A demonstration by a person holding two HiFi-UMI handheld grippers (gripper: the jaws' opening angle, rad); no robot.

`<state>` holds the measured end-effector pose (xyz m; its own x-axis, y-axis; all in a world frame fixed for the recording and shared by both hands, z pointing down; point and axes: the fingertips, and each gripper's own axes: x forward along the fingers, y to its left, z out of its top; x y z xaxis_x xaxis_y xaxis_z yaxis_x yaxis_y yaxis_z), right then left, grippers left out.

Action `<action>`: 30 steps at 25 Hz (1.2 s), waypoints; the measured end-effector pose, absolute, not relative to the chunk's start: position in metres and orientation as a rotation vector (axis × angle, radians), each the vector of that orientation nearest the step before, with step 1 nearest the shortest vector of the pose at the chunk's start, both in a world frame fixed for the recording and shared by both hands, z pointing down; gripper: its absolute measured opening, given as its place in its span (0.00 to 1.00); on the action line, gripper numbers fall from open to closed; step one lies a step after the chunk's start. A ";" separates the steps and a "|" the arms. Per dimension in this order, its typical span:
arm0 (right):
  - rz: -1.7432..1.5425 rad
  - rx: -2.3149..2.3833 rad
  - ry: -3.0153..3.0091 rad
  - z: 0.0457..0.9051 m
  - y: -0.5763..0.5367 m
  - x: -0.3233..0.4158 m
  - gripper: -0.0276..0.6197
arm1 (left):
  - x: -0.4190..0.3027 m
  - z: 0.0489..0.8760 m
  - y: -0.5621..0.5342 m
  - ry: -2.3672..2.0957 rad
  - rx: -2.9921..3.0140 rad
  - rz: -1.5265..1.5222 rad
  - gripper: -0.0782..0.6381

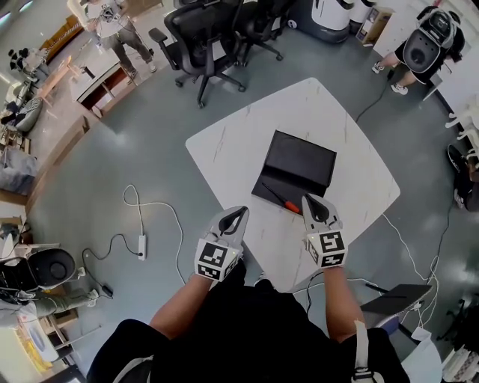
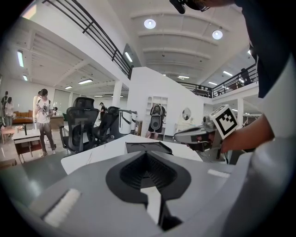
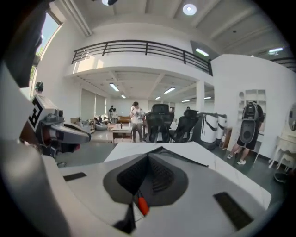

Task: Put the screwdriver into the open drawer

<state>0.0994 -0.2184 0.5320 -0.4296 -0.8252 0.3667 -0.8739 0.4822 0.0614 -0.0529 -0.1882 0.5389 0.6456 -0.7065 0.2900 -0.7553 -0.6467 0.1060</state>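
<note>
The screwdriver (image 1: 284,199), black shaft and red handle, lies on the white table (image 1: 352,157) along the front edge of the shallow black open drawer (image 1: 297,166). My right gripper (image 1: 307,202) is shut, its tips just right of the red handle and apart from it. In the right gripper view the handle (image 3: 142,205) shows through the slit under the shut jaws (image 3: 149,157). My left gripper (image 1: 241,213) is shut on nothing, near the table's front edge left of the drawer. In the left gripper view the drawer (image 2: 145,146) lies ahead of its tips (image 2: 147,155).
Black office chairs (image 1: 206,37) stand beyond the table's far side. A white cable and power strip (image 1: 141,245) lie on the floor to the left. People stand far off at the upper left (image 1: 112,22) and upper right (image 1: 423,48).
</note>
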 end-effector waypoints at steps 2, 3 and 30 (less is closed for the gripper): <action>0.169 1.496 -2.396 0.520 -0.208 0.101 0.06 | -0.050 0.535 -0.188 -1.189 2.656 0.323 0.12; 0.145 1.520 -2.396 0.515 -0.203 0.101 0.06 | -0.049 0.534 -0.188 -1.187 2.659 0.320 0.12; -0.052 1.707 -2.409 0.463 -0.153 0.125 0.05 | -0.029 0.515 -0.163 -1.247 2.695 0.292 0.12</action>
<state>0.1247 -0.1534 0.4631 -0.3199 -0.9380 0.1332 -0.9314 0.3371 0.1369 -0.0291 -0.1632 0.5154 0.6338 -0.7348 0.2414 -0.7656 -0.6405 0.0603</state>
